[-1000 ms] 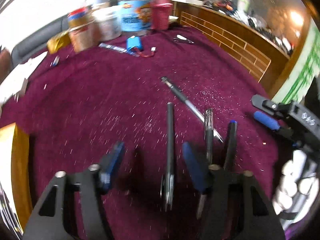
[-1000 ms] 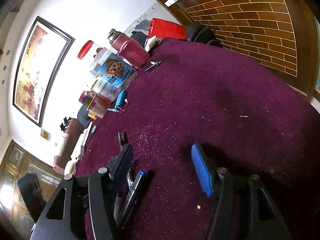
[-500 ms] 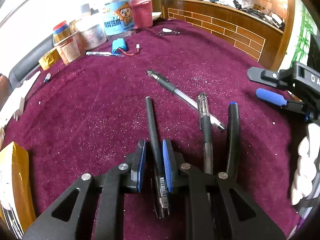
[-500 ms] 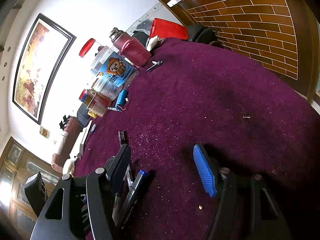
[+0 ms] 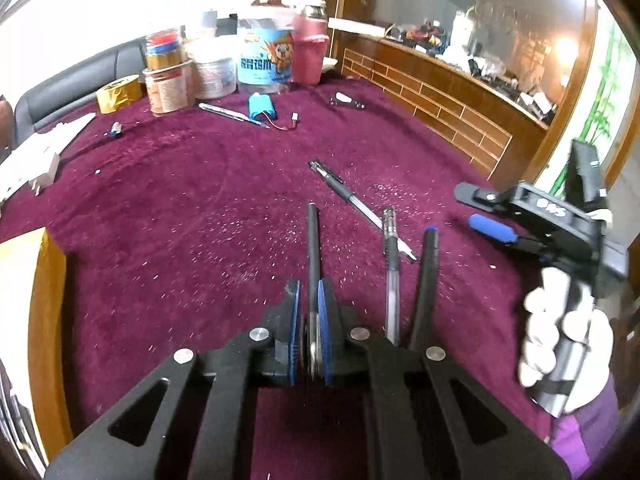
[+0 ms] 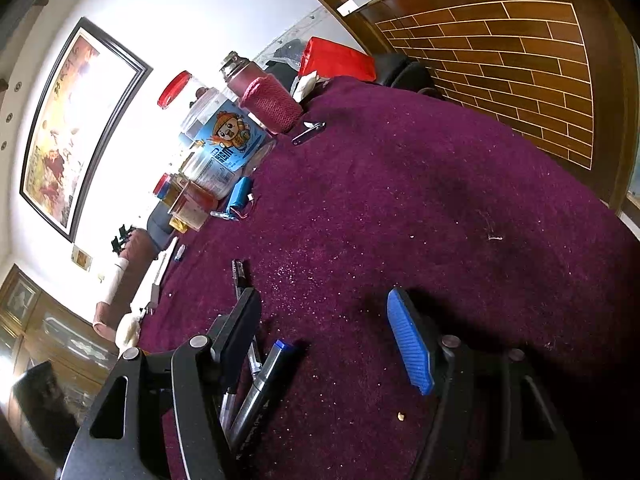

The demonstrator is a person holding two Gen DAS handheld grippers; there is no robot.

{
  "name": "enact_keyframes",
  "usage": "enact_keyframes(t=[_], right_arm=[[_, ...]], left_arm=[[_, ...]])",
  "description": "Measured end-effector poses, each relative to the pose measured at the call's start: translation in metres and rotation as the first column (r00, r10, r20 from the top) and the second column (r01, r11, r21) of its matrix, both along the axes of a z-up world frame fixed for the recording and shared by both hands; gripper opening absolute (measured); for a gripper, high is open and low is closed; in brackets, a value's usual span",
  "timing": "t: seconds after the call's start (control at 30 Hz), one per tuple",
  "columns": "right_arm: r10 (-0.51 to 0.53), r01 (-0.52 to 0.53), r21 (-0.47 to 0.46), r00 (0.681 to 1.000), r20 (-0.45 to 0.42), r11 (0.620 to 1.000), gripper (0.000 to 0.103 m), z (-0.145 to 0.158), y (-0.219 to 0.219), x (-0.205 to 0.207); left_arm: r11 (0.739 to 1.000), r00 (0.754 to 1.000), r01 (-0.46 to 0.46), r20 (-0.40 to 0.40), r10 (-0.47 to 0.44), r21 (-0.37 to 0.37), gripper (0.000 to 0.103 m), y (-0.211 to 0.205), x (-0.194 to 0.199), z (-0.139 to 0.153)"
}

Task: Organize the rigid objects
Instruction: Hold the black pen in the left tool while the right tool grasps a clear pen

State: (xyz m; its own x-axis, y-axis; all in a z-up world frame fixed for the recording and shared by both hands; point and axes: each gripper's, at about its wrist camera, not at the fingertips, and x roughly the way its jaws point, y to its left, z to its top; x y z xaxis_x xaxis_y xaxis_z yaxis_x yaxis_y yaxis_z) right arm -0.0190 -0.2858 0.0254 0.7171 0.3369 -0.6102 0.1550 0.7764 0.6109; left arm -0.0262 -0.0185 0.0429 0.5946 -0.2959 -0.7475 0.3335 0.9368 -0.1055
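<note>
Since a second ago our left claw [image 5: 308, 312] has clenched on the slim black plastic pen [image 5: 312, 248] over the maroon-clothed bench [image 5: 180, 208]. Our right claw [image 6: 324, 344] hangs released, empty. We should lift it level, clear of the clear-barrelled pen [image 5: 391, 280] just right.

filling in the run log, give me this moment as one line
left tongs: shut on black pen | right tongs: open, empty | pens on cloth: clear pen, marker
</note>
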Motion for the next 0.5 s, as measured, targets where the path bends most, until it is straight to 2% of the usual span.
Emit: enact_keyframes(t=[0.2, 0.33, 0.47, 0.5], right_arm=[[0.000, 0.000, -0.033, 1.000, -0.003, 0.999, 0.061, 0.001, 0.004, 0.000], [0.000, 0.000, -0.041, 1.000, -0.003, 0.999, 0.061, 0.001, 0.005, 0.000], [-0.001, 0.000, -0.044, 1.000, -0.003, 0.999, 0.061, 0.001, 0.005, 0.000], [0.000, 0.000, -0.046, 1.000, -0.003, 0.999, 0.061, 0.001, 0.005, 0.000]], left_arm=[[1.000, 1.000, -0.021, -0.018, 0.022, 0.017, 0.008, 0.006, -0.001, -0.006], [0.999, 1.000, -0.009, -0.029, 0.010, 0.033, 0.019, -0.004, 0.010, -0.017], [0.996, 0.999, 0.012, -0.051, -0.007, 0.093, 0.025, -0.021, 0.023, -0.034], [0.994, 1.000, 0.019, -0.017, -0.017, 0.109, 0.025, -0.024, 0.022, -0.035]])
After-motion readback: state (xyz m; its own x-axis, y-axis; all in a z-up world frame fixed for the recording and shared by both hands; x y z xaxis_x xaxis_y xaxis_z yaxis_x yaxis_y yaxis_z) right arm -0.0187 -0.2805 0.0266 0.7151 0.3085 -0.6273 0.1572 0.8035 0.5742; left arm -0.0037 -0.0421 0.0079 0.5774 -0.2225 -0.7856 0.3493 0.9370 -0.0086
